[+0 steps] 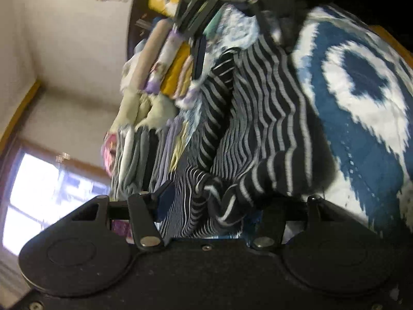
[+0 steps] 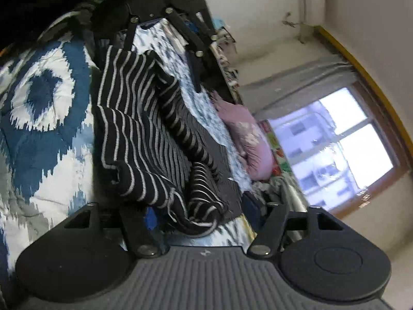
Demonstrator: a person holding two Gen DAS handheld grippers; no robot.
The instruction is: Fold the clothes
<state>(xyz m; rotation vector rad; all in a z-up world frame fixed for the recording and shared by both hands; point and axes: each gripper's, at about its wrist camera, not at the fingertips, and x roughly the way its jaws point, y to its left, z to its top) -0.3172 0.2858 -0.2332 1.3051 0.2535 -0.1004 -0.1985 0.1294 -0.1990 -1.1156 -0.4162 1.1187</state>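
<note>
Currently | striped garment (image 1: 258, 118) runs bottom-to-top from left gripper (image 1: 209, 214) toward right gripper (image 2: 204, 222) | both grips: cannot tell

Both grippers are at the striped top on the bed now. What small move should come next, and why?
Probably lift and draw the two grippers apart to spread the striped top flat. It lies bunched on the blue and white quilt, a sleeve twisted across its body. Left gripper and right gripper both sit at crumpled fabric with their fingers spread; whether either grips cloth is unclear, so check that first.
</note>
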